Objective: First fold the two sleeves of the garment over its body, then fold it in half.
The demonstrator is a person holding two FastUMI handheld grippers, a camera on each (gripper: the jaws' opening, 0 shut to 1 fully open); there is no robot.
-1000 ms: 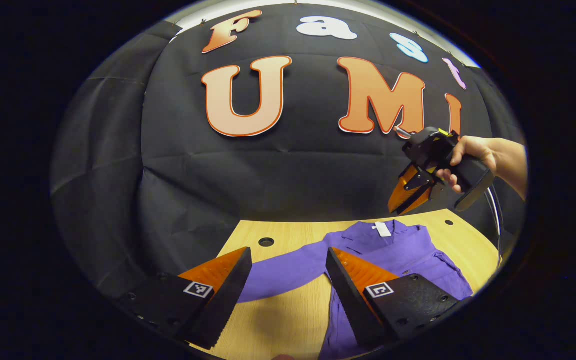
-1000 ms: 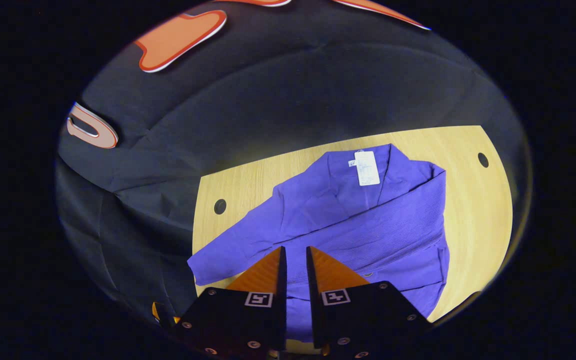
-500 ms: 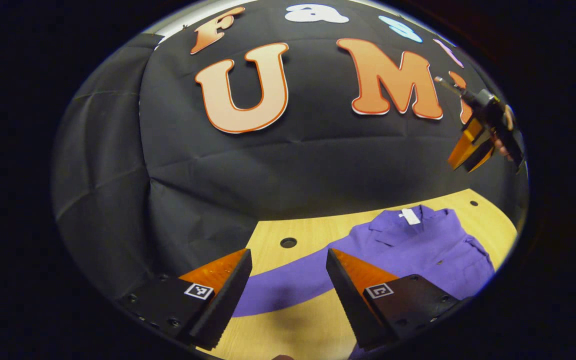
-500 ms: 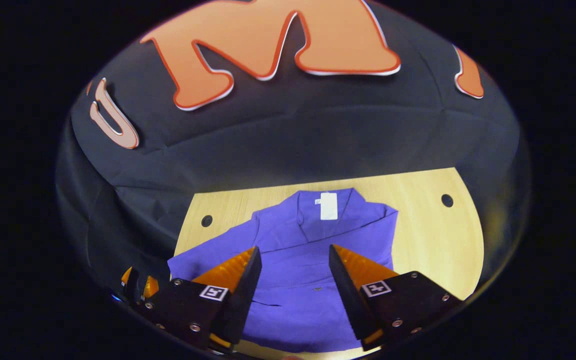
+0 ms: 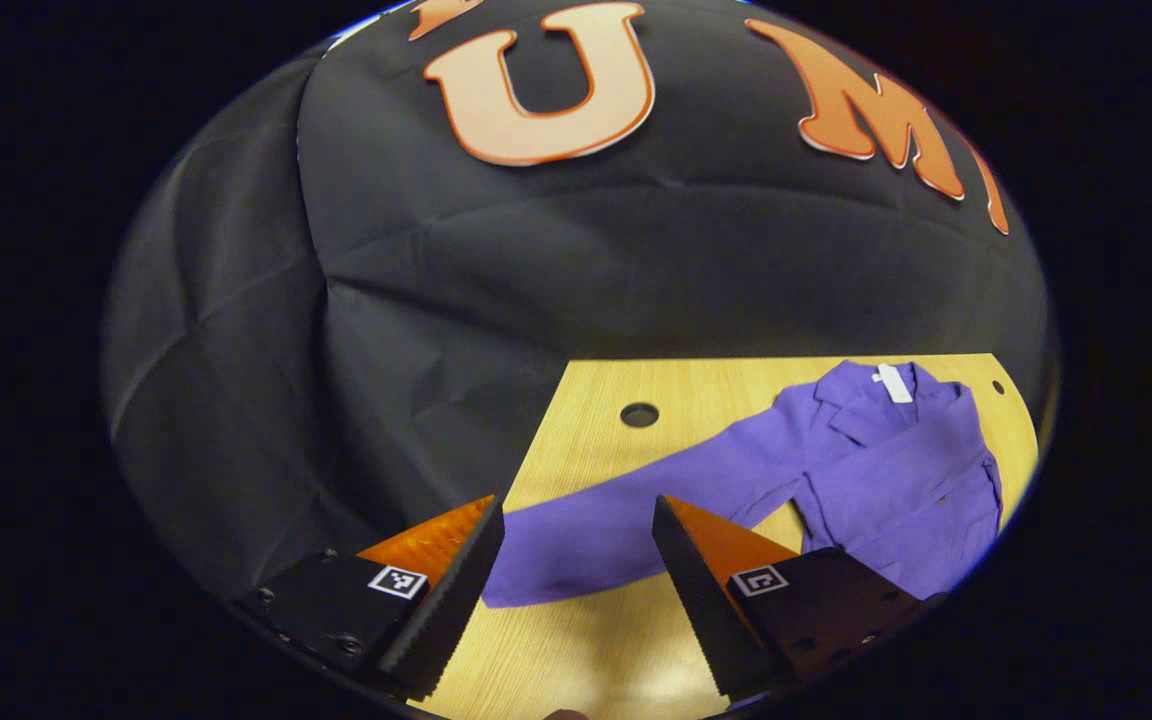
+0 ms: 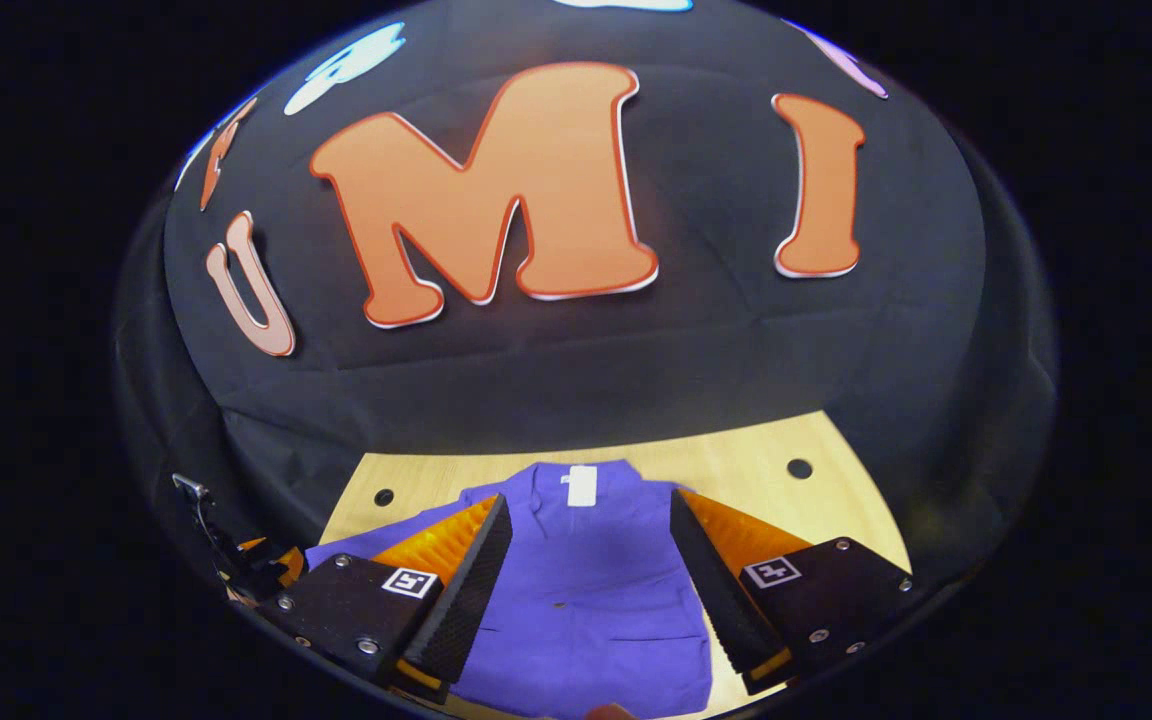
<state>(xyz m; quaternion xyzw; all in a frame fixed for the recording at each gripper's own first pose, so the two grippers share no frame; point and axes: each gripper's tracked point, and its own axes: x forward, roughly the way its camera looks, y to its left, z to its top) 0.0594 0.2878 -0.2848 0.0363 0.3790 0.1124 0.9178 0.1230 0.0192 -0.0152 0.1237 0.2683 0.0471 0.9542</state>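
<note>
A: Item one, garment point(image 5: 896, 470). Purple, collar and white tag toward the table's point(image 5: 586, 410) back edge, body lying flat near the back right corner in the left gripper view. One sleeve point(image 5: 626, 515) stretched out flat toward the table's left edge; the other side looks already folded over the body, though the right gripper view hides much of it.

B: Item two, grippers?

A: Left gripper point(image 5: 576, 560): released, fingers spread wide, nothing between them, poised above the cuff end of the stretched sleeve. Right gripper point(image 6: 586, 575): released also, fingers apart, held over the garment's body point(image 6: 586, 600) and gripping nothing.

B: Step in hand?

A: Likely the second sleeve fold. Recommended handling: lower the left gripper onto the cuff, pinch only the sleeve's layers, lift just clear of the table, carry it across to lie on the body, keeping the sleeve straight. The right gripper could steady the shoulder so the body does not drag.
</note>
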